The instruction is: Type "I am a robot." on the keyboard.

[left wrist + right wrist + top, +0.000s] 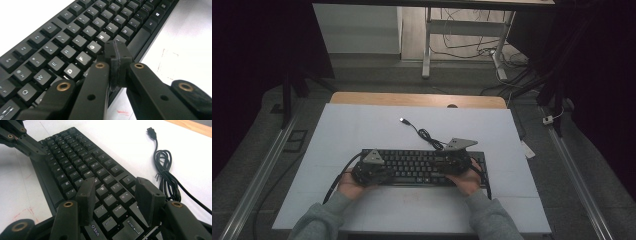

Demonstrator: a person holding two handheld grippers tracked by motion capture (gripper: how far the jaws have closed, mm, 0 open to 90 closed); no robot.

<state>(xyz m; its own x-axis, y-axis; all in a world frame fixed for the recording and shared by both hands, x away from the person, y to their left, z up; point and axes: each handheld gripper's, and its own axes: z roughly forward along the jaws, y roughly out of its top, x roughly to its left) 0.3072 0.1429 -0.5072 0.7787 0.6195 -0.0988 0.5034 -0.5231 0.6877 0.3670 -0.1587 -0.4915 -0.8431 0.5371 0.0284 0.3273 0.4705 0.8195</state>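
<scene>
Matt black plastic keyboard (75, 42) on smooth white sheet (362, 130) over wood.

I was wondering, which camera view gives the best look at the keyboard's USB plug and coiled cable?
The right gripper view: the plug and cable lie close and sharp on the white table beside the keyboard. The high view shows them whole but small, beyond the keyboard. The left gripper view looks along the letter keys instead.

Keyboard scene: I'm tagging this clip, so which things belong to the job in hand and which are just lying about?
In the job:
- black keyboard
- left tool, shut, tips over the keys
- right tool, jaws apart over the keys

Lying about:
- keyboard's coiled USB cable, plug loose on the table
- white table
- desk frame behind
</scene>
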